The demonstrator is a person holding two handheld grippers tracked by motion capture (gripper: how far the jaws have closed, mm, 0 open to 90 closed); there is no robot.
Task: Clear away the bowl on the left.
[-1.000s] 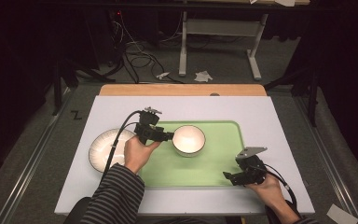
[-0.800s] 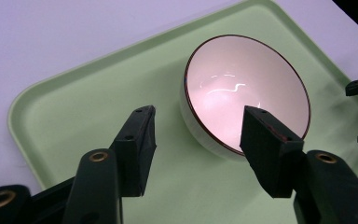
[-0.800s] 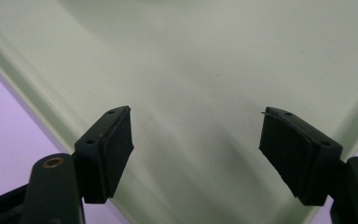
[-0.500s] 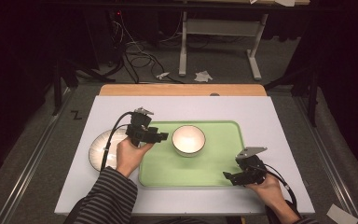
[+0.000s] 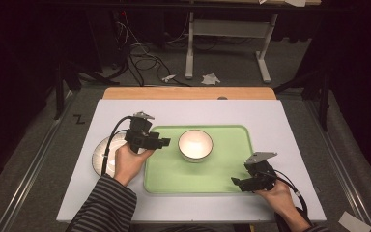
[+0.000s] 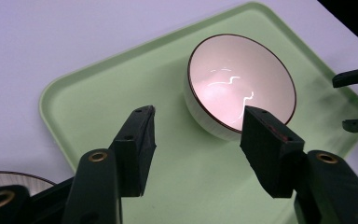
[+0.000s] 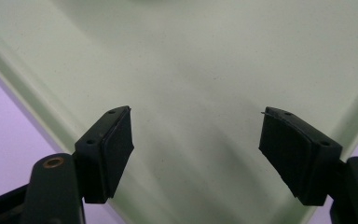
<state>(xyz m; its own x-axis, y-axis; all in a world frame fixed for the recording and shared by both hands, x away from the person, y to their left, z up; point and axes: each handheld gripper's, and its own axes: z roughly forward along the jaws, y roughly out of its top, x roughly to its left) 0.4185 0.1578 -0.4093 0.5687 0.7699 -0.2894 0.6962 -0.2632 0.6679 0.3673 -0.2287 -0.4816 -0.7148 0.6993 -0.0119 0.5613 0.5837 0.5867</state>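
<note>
A white bowl (image 5: 195, 144) with a dark rim stands upright on the green tray (image 5: 232, 169), toward its left half. My left gripper (image 5: 163, 143) hovers over the tray's left edge, just left of the bowl and apart from it. In the left gripper view its jaws (image 6: 198, 123) stand open with nothing between them, and the bowl (image 6: 240, 84) lies beyond them. My right gripper (image 5: 235, 182) rests at the tray's near right corner. Its jaws (image 7: 196, 128) are open over bare tray (image 7: 191, 56).
A white plate (image 5: 101, 152) lies on the pale table (image 5: 280, 121) left of the tray, partly under my left hand. A wooden strip (image 5: 188, 93) runs along the table's far edge. The floor beyond holds cables and a stand's legs.
My left gripper has drawn back to the left, away from the bowl's rim. The bowl, the tray and the right gripper have stayed put.
</note>
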